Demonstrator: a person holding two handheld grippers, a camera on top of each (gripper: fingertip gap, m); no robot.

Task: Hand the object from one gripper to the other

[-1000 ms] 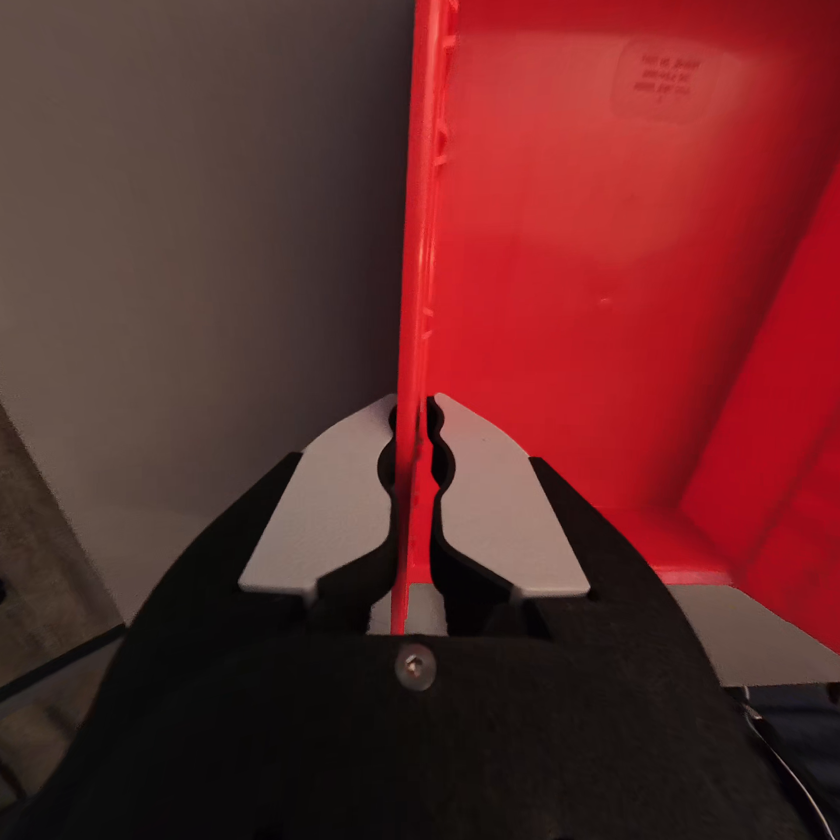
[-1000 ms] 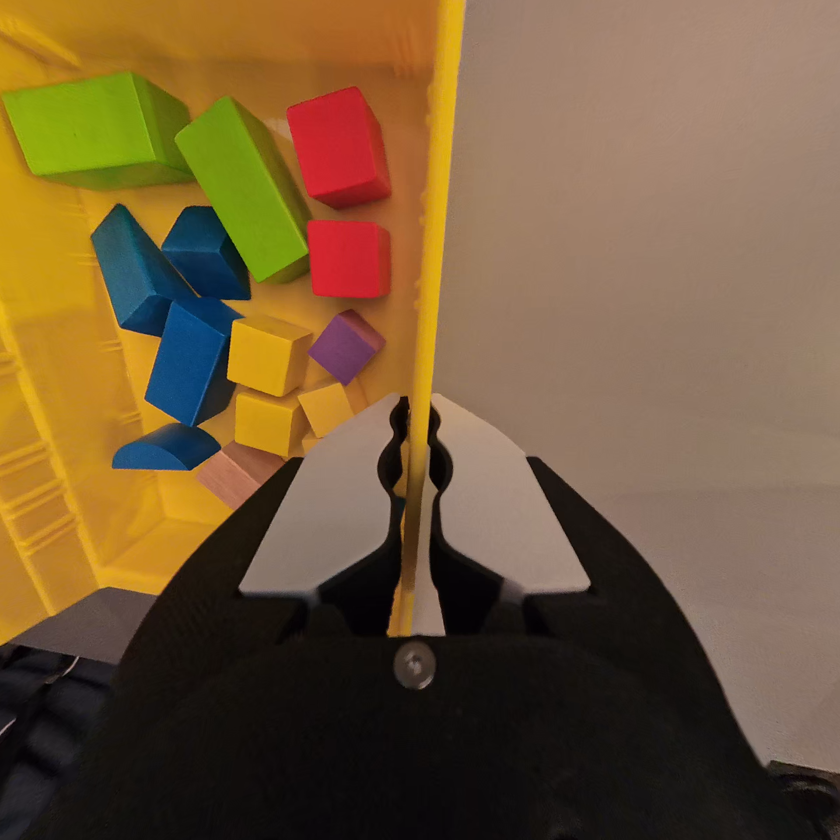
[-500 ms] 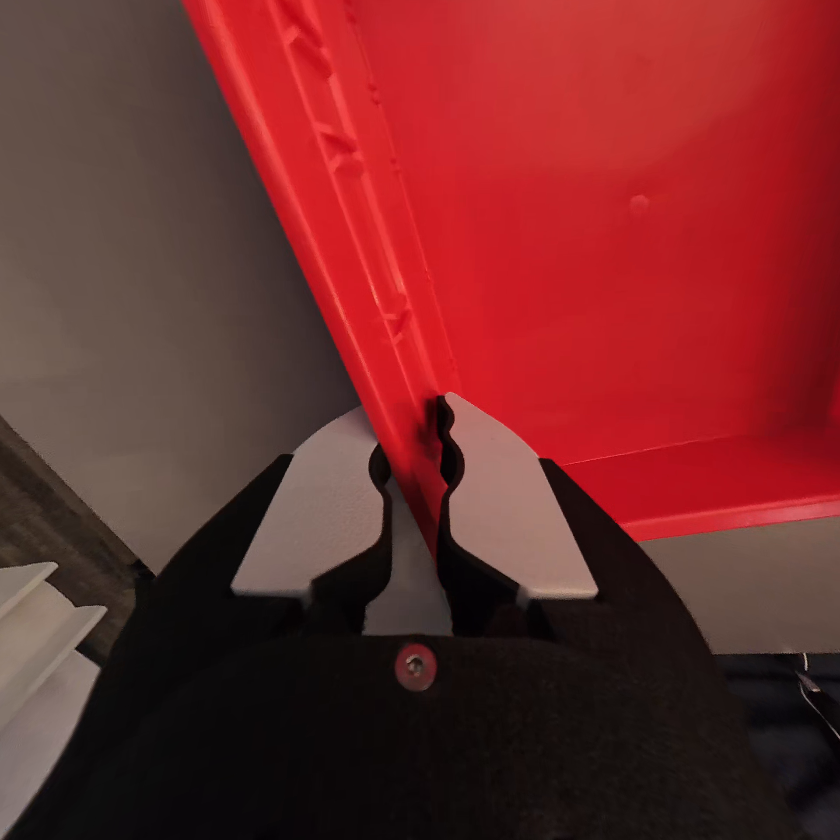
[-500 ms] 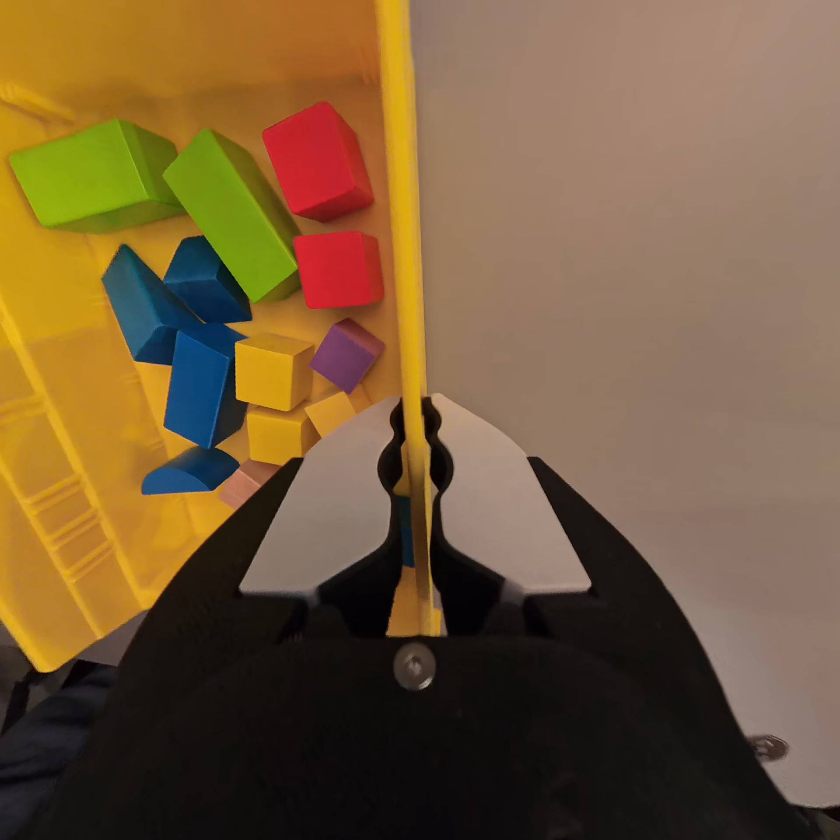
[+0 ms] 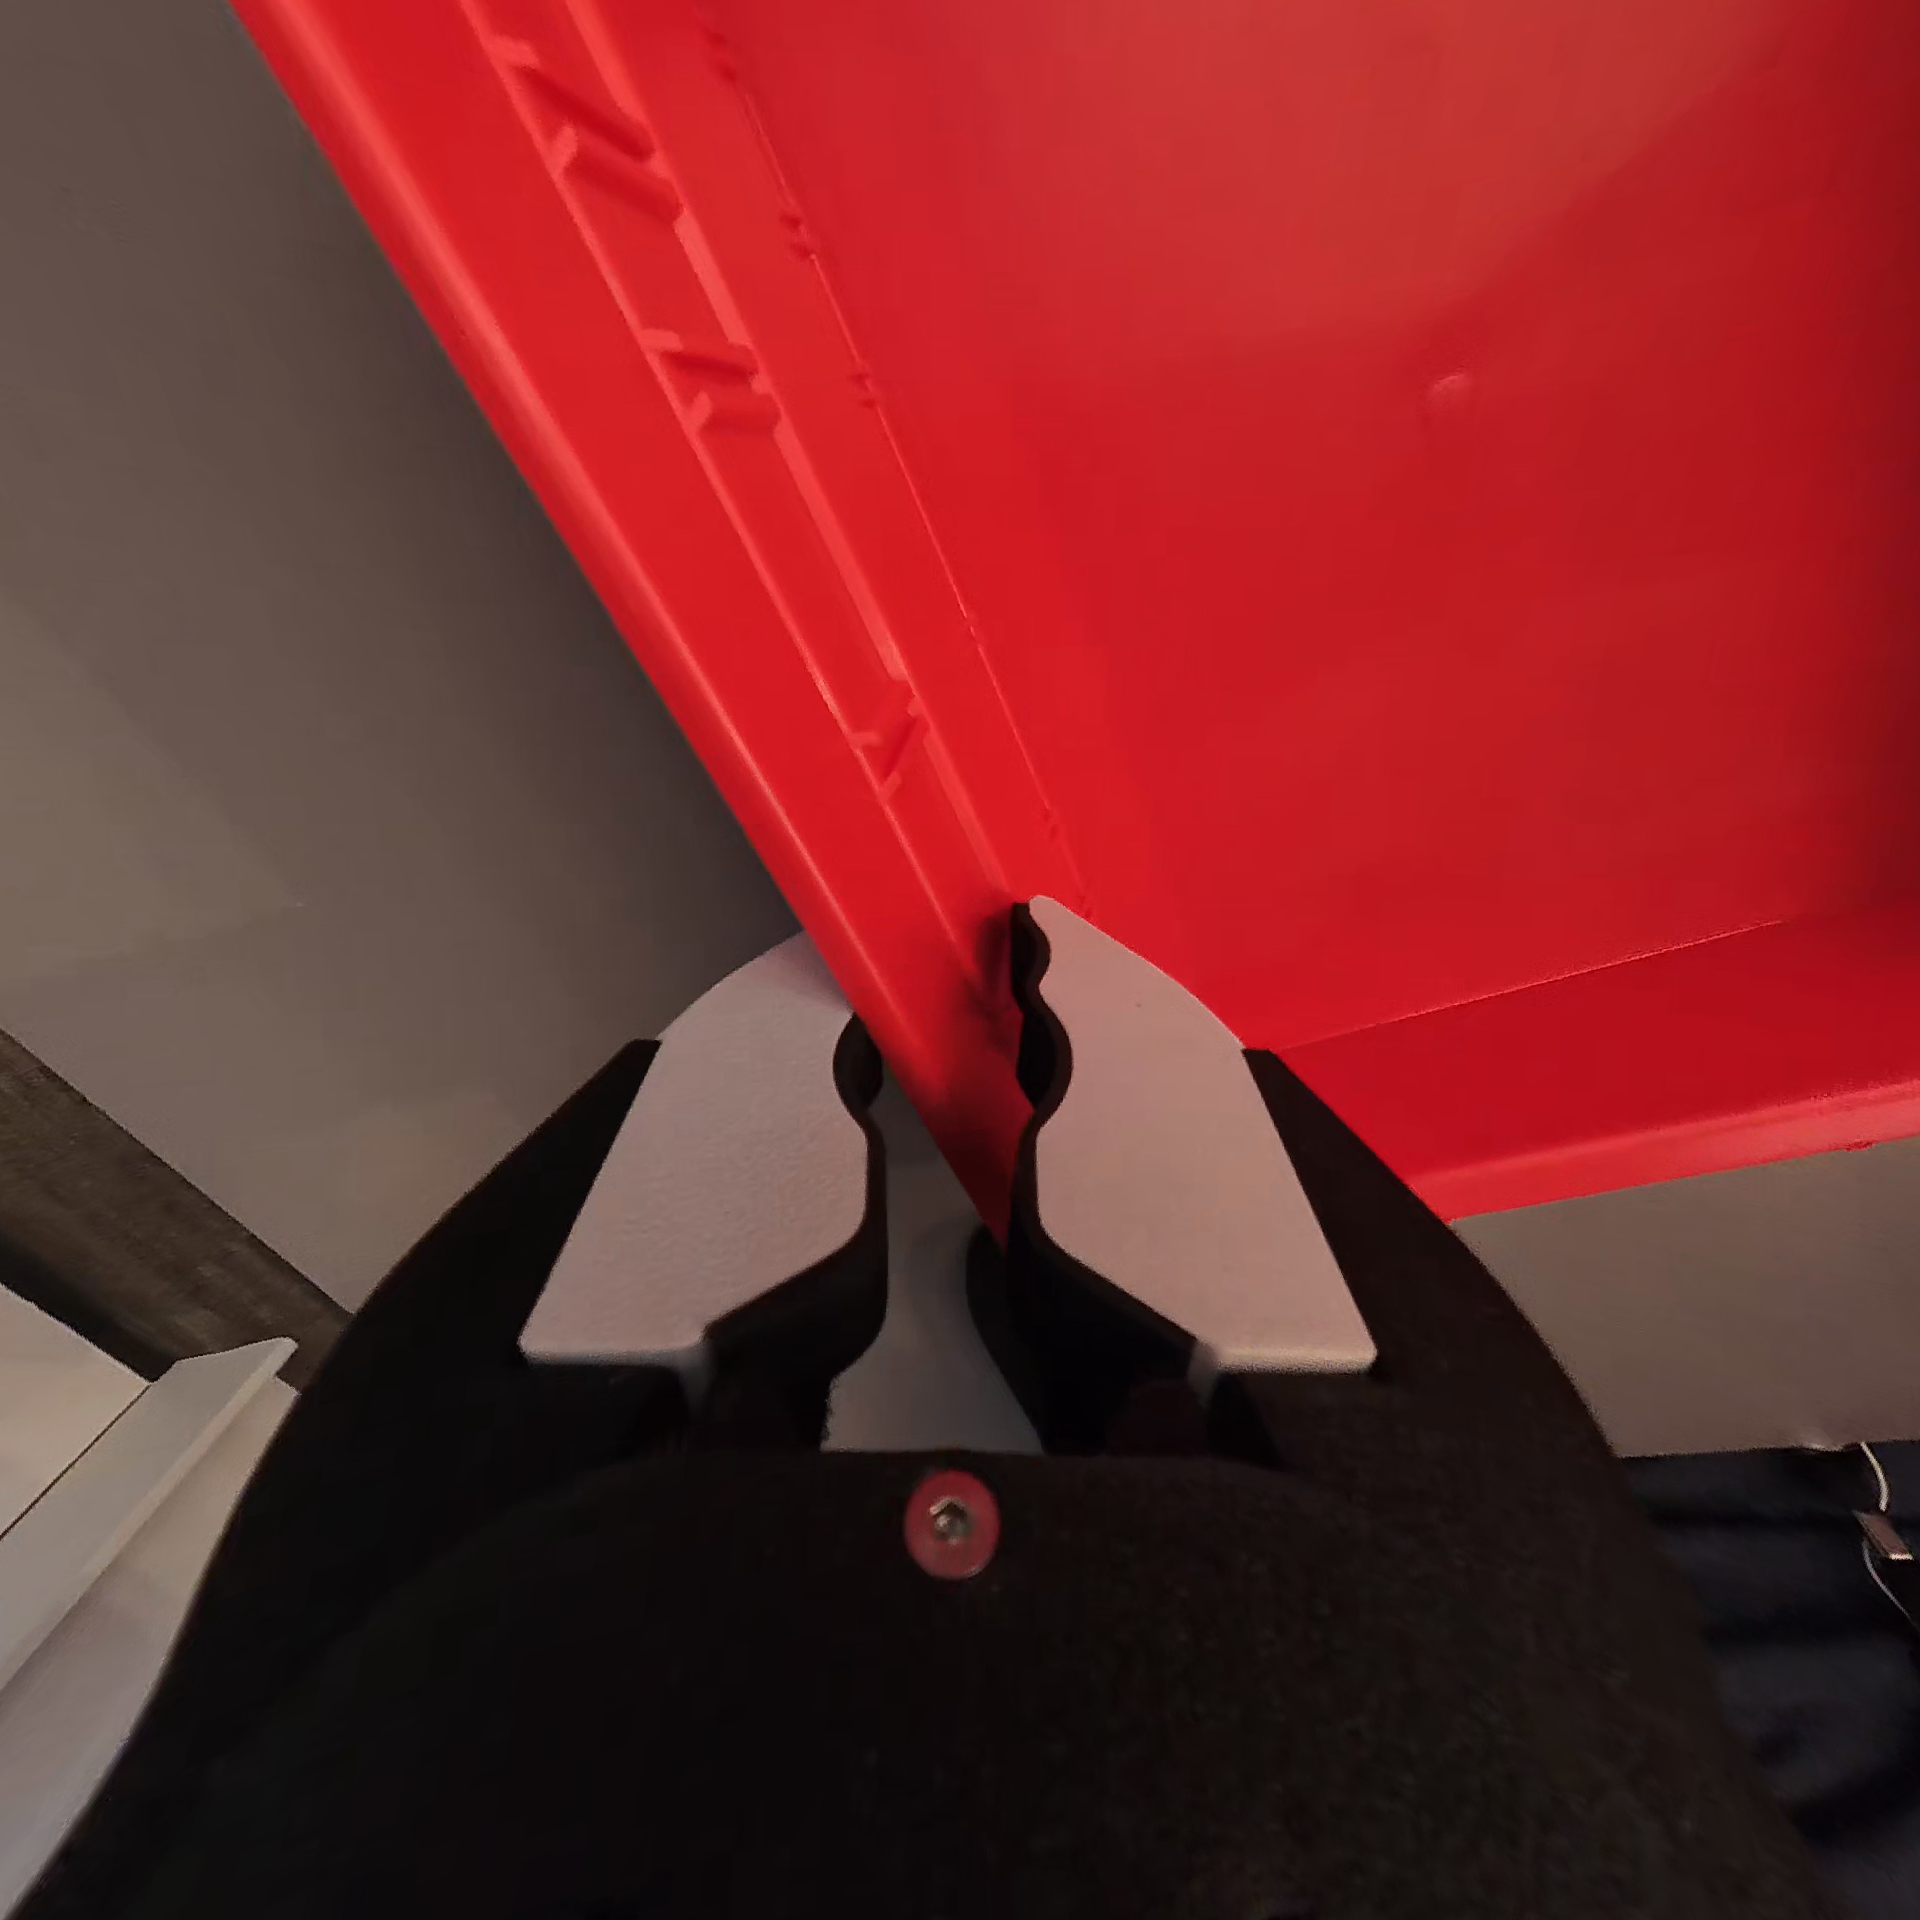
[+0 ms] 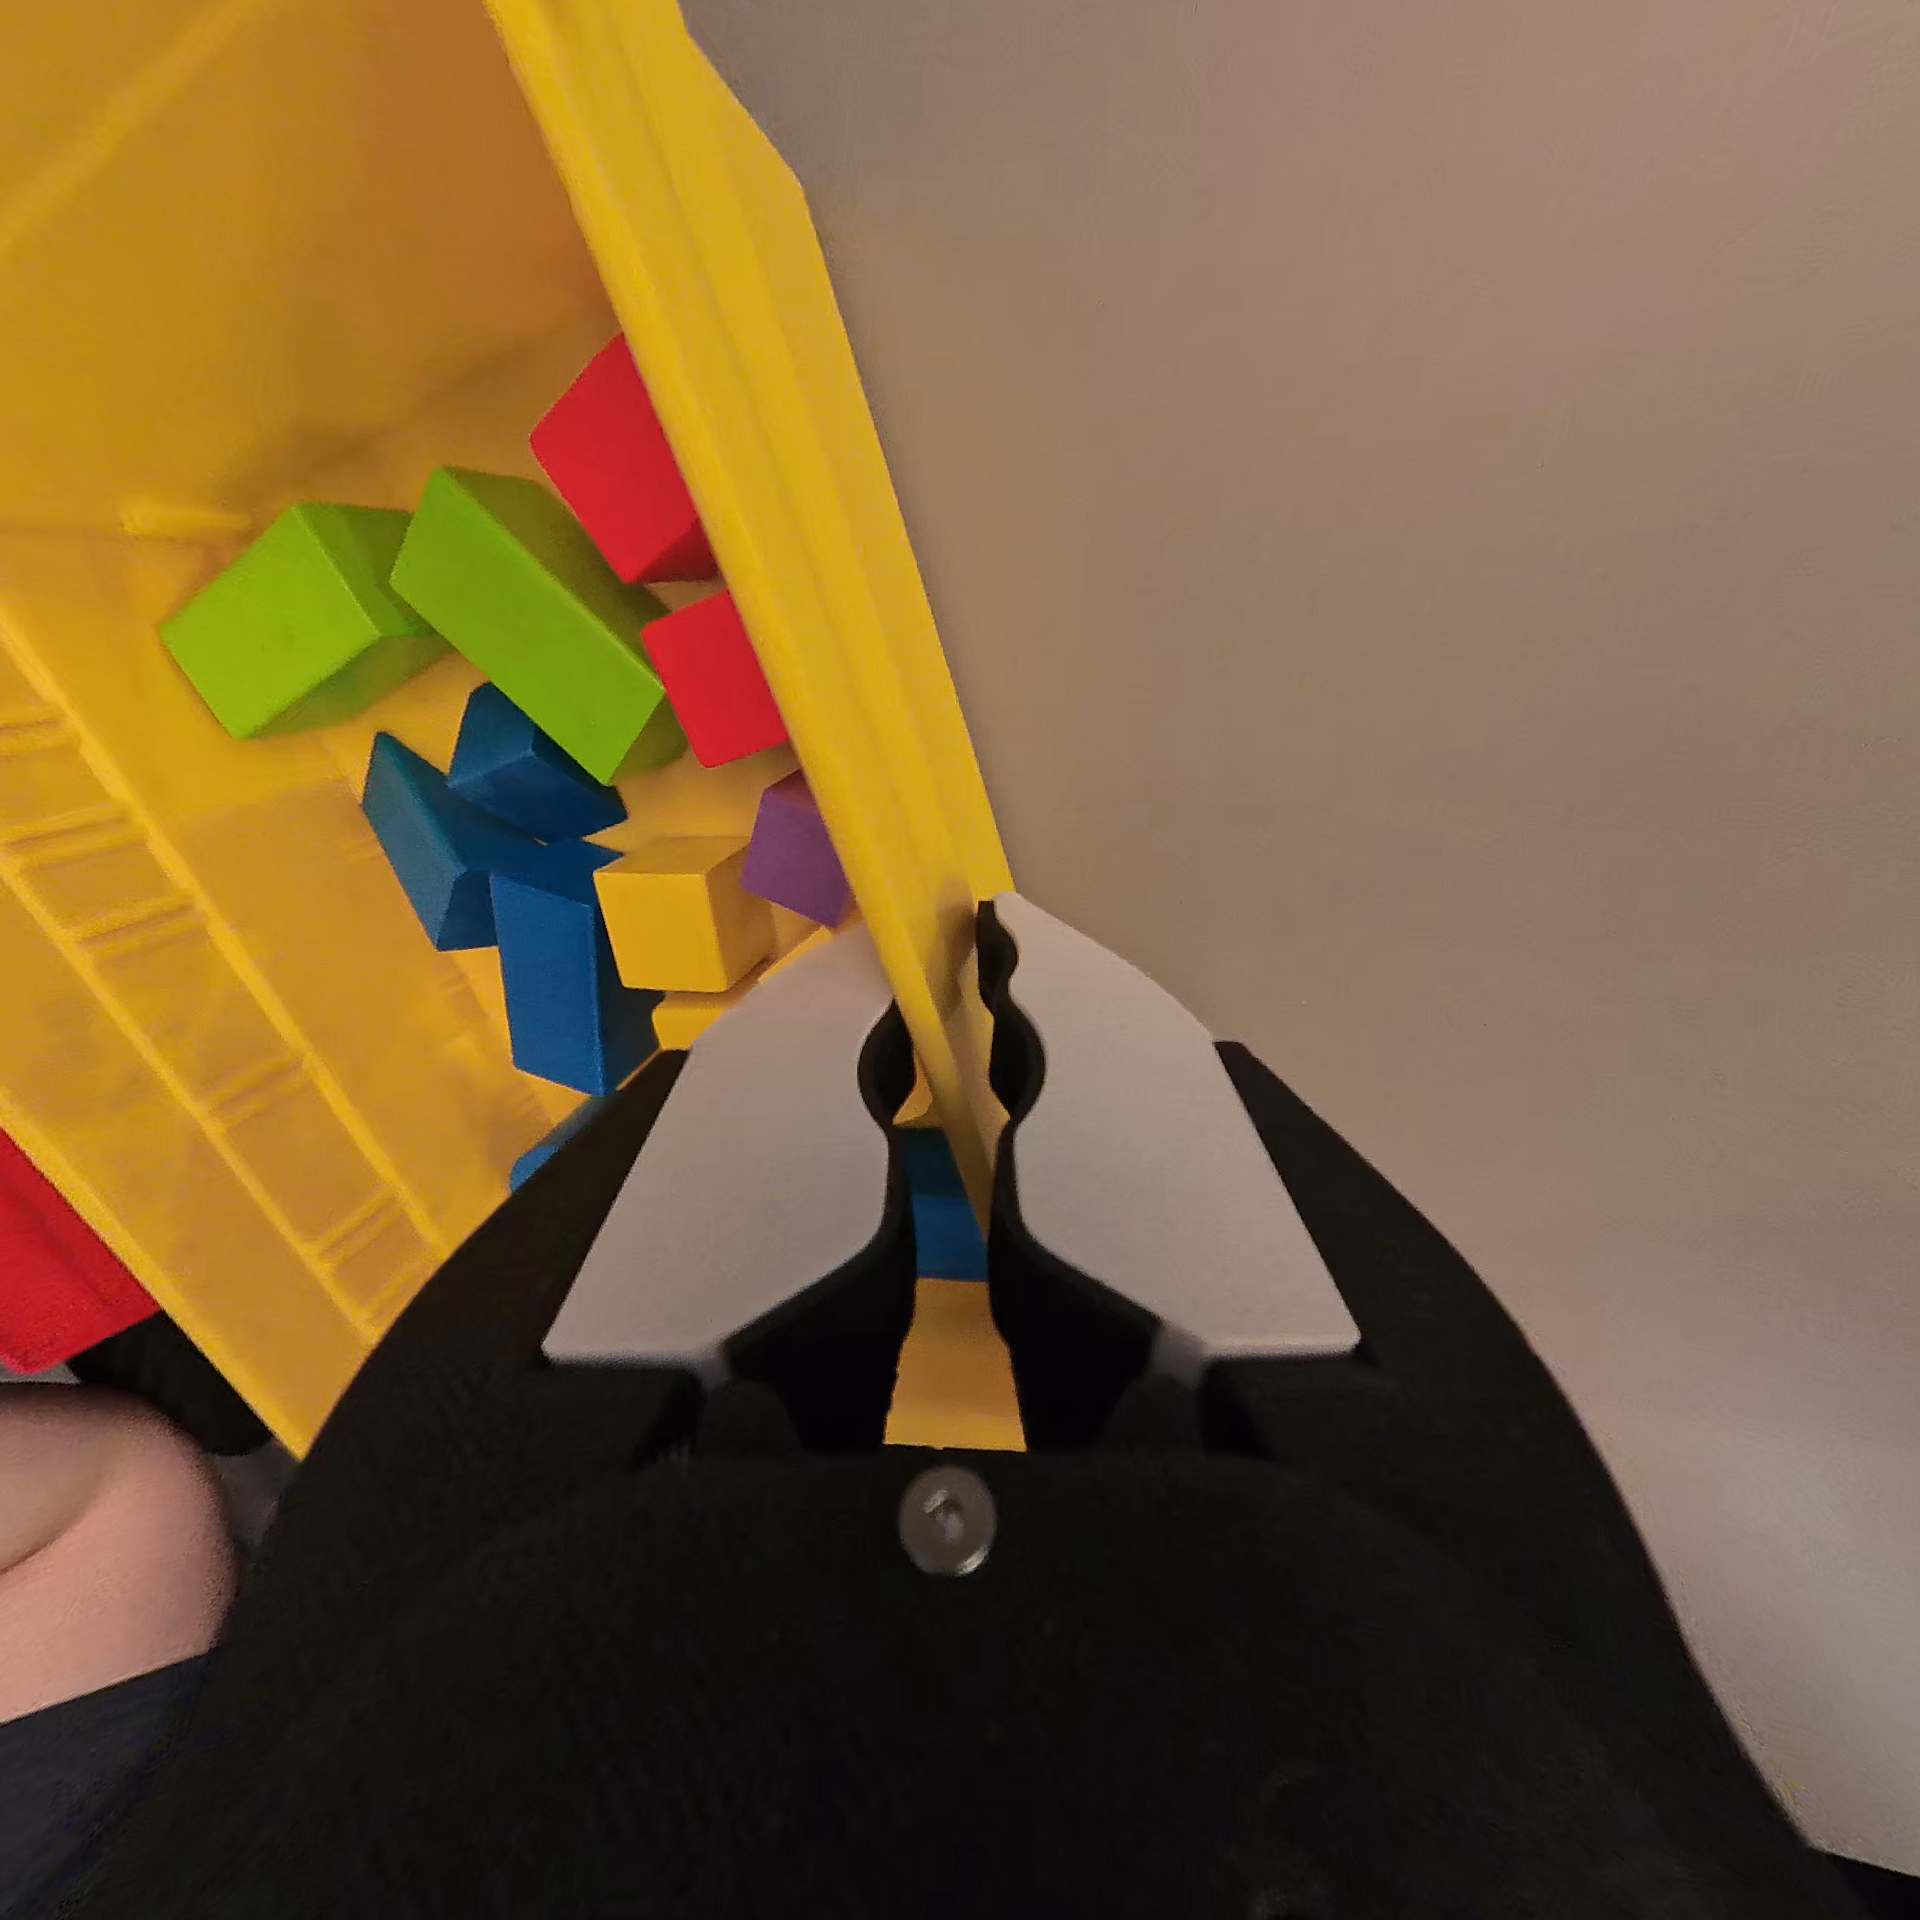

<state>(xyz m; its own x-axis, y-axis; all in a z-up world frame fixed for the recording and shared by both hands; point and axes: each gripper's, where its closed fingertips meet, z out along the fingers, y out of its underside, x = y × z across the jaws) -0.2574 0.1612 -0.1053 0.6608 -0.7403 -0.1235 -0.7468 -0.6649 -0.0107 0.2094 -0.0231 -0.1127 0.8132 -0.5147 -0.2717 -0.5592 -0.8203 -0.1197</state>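
The red bin (image 5: pixel 1351 520) was smooth moulded plastic, its rim stiffened by small raised ribs, its flat floor bare; it lay tilted, its side wall running diagonally up and to the left from the left gripper (image 5: pixel 940 961), whose jaws were clenched on that wall's rim, one pale grey finger (image 5: pixel 748 1143) outside the wall and the other inside; the fingers were flat plates with wavy black inner edges, set in a black felt-like body.

The yellow bin (image 6: pixel 748 436), of the same glossy plastic with stepped ridges on its far wall, likewise lay tilted; the right gripper (image 6: pixel 951 966) was shut tight on its side wall near the rim, the wall rising up and left from between the fingers; inside, left of the gripper, lay painted wooden blocks with crisp edges: two green bars (image 6: pixel 520 608), two red cubes (image 6: pixel 623 468), several blue pieces (image 6: pixel 551 966), yellow cubes (image 6: pixel 675 914) and one purple block (image 6: pixel 795 852), heaped touching each other against the gripped wall; one blue piece showed through the gap between the fingers.

Behind both bins lay a plain matte grey surface (image 6: pixel 1455 623); a red corner (image 6: pixel 52 1278) showed at the lower left of the right wrist view.
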